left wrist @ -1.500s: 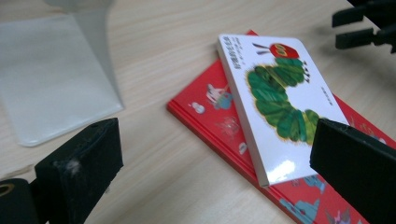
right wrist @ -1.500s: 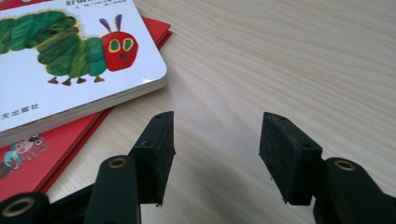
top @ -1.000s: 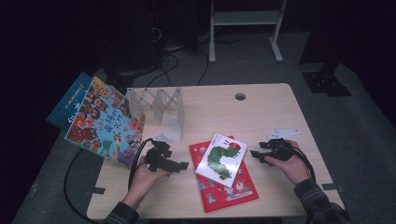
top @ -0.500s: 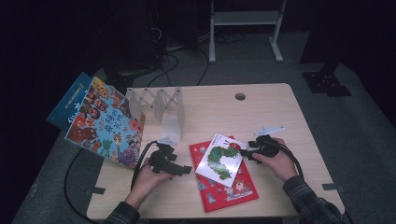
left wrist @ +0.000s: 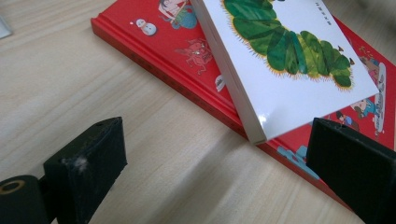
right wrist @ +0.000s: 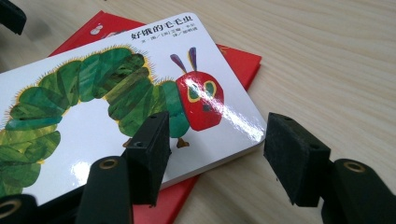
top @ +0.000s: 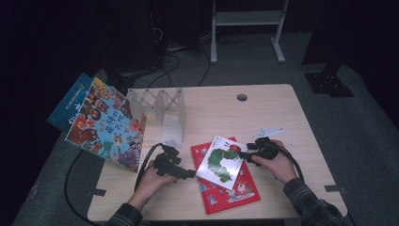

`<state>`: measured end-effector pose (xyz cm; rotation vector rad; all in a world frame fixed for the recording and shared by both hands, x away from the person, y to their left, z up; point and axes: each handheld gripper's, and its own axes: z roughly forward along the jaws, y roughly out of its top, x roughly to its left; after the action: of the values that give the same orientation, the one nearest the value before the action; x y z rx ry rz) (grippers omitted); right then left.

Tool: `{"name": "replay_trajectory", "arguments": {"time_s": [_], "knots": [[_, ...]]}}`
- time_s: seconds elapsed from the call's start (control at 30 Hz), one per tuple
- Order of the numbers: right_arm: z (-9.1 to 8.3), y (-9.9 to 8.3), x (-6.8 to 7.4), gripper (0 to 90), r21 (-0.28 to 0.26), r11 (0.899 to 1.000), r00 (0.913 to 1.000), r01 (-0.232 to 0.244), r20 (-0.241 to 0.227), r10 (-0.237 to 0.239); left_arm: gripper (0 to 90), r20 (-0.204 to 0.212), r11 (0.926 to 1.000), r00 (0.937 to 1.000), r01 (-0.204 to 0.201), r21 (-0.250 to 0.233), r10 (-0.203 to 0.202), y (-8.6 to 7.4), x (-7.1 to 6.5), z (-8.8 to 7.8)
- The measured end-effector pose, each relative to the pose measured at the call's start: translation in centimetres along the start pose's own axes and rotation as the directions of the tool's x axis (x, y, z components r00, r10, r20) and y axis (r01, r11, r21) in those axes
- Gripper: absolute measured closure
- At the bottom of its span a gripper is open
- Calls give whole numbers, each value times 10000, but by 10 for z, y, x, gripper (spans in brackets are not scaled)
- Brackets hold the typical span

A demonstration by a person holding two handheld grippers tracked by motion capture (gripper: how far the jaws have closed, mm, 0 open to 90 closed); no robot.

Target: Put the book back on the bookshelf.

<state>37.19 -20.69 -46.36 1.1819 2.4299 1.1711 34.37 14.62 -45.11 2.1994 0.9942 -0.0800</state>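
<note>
Two books are stacked near the table's (top: 282, 117) front edge: a white caterpillar book (top: 220, 162) laid on a red book (top: 235, 193). Two grippers are seen: the right gripper (right wrist: 215, 154) spread around its corner, the left gripper (left wrist: 219, 172) spread, nothing pinched.

Bare tabletop (top: 282, 113) open right of stacked books (top: 220, 162); rack (top: 162, 104) blocks left.

"好饿的毛毛虫" on white caterpillar book (right wrist: 140, 93)
</note>
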Motion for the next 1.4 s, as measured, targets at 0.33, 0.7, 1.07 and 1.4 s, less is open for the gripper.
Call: {"name": "replay_trajectory", "arguments": {"time_s": [0.33,0.7,1.07,1.4], "knots": [[9,4,24,405,18,9983,9981,580,-225,-580,36,39,9996,9998,-171,209,170,0,-5,6],[16,8,47,417,28,9923,9910,1242,-502,-1239,36,245,9992,9996,-152,363,143,1,-7,11],[1,-1,52,484,299,9857,9848,1661,-569,-1642,41,314,9992,9995,-50,406,38,1,-6,11],[4,-3,51,507,658,9812,9832,1814,-300,-1798,42,289,9990,9996,-2,437,-11,1,-5,12]]}}
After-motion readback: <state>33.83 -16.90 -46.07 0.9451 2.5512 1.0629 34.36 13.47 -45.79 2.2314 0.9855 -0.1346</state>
